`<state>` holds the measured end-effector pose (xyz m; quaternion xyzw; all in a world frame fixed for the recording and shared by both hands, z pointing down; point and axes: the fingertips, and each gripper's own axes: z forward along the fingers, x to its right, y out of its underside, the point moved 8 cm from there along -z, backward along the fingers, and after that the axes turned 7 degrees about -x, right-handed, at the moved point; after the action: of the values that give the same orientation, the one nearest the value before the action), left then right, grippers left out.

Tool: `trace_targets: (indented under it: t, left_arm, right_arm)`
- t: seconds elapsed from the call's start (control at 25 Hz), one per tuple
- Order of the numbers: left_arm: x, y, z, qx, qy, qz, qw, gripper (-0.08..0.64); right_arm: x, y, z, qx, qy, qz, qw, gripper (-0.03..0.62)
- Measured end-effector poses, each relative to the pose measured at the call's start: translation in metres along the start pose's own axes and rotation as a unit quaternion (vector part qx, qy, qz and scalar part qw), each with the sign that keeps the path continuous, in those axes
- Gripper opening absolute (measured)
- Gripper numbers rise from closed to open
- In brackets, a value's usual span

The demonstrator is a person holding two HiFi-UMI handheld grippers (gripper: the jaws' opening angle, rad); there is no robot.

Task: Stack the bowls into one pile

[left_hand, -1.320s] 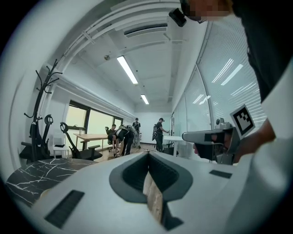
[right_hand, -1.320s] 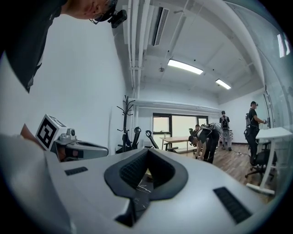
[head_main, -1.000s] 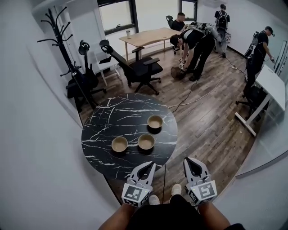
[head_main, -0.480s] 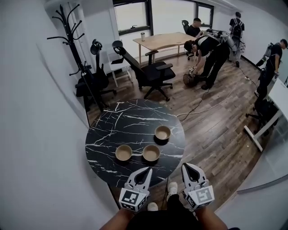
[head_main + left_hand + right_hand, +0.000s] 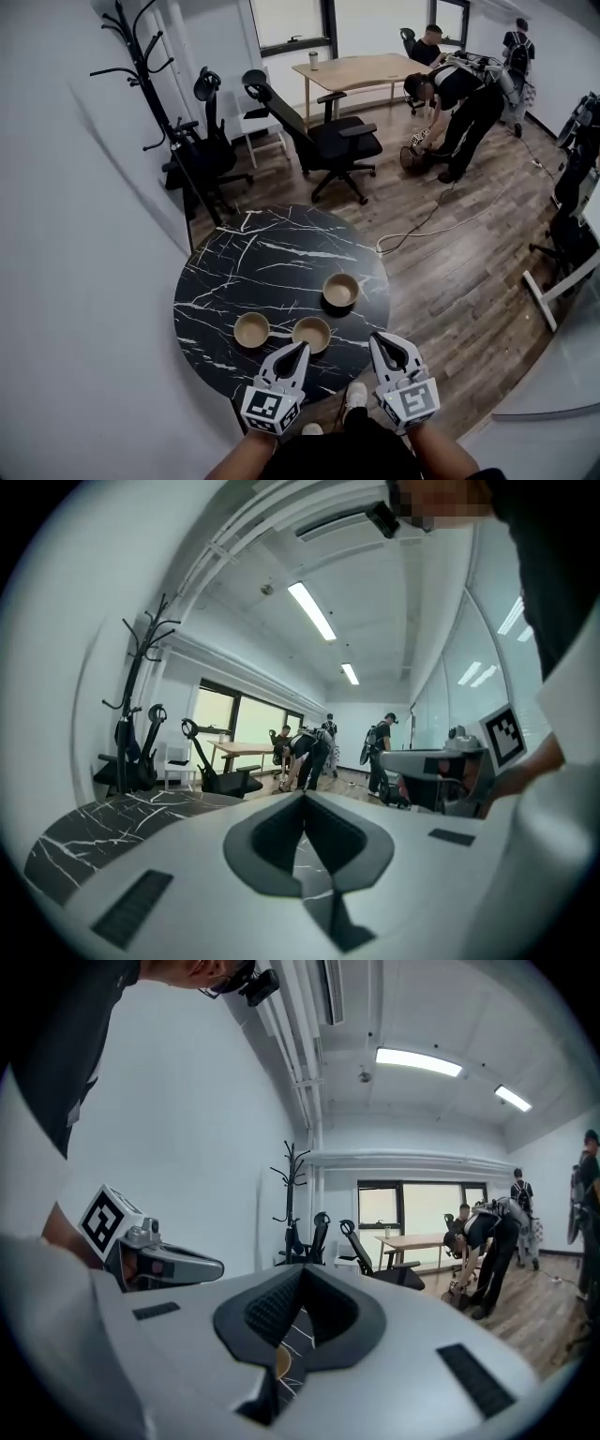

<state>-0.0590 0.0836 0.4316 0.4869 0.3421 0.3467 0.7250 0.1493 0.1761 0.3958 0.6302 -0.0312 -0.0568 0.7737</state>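
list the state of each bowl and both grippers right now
left bowl: upright, empty, standing alone on the table
middle bowl: upright, empty, unstacked
far bowl: upright, empty, unstacked
left gripper: shut, holding nothing
right gripper: shut, holding nothing

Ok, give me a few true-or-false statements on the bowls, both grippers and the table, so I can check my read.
1. The left bowl, middle bowl and far bowl sit apart, unstacked. True.
2. The left gripper holds a bowl. False: its jaws are together with nothing between them.
3. The right gripper is shut on nothing. True.
4. The table under the bowls is pale wood. False: it is round and black with white veins.
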Motion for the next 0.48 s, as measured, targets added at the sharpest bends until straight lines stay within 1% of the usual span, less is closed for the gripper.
trace_targets:
  t: [0.08,0.16,0.28,0.48]
  left_arm:
    - [-0.006,0.0,0.011,0.002,-0.014,-0.017,0.9998,0.014]
    - [-0.009,-0.001,0.021,-0.002,-0.029,-0.014,0.9995,0.014]
    - [-0.013,-0.004,0.035,-0.008,-0.053,-0.003,0.9986,0.014]
    - [-0.019,-0.013,0.051,0.0,-0.103,-0.02,0.9945,0.014]
  right_arm:
    - [0.01,0.005,0.012,-0.001,-0.009,0.009,1.0,0.009]
    - [0.021,0.007,0.021,-0.005,-0.019,0.011,1.0,0.009]
    - [0.038,0.015,0.039,-0.017,-0.043,0.0,0.999,0.009]
    - [0.059,0.017,0.066,-0.02,-0.085,0.005,0.996,0.009]
